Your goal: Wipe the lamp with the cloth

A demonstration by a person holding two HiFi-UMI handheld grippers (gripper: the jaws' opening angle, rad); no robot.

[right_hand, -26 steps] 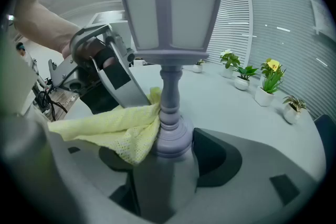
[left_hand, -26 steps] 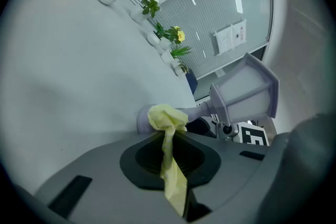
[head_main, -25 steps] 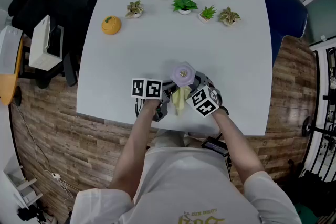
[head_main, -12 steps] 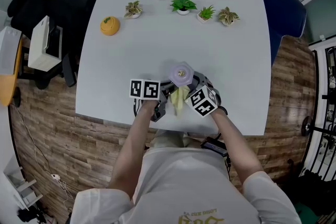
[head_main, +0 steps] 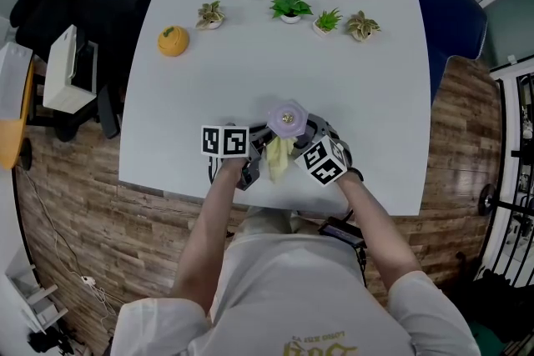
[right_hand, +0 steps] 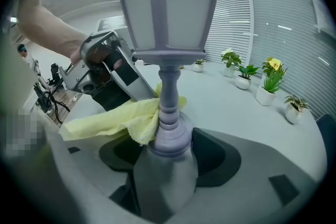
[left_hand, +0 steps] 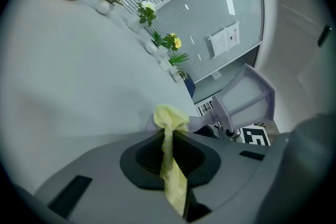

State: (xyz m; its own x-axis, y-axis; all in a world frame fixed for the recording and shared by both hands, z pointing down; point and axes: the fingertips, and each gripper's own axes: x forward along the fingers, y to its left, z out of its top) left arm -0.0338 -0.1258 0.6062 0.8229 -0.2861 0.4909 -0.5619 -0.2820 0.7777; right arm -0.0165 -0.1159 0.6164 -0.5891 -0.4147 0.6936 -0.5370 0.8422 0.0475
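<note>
Plainly the right gripper (right_hand: 167, 162) has its jaws clamped on the foot of the lamp (right_hand: 169, 23), steadying it upright for cleaning, low in the centre of the head view by the desk's (head_main: 367, 87) near edge. The left gripper (left_hand: 170, 157) pinches the yellow cloth (left_hand: 169, 118) between shut jaws, its free end against the lamp's stem. Potted plants (head_main: 290, 6) stand well apart at the frame's top.
</note>
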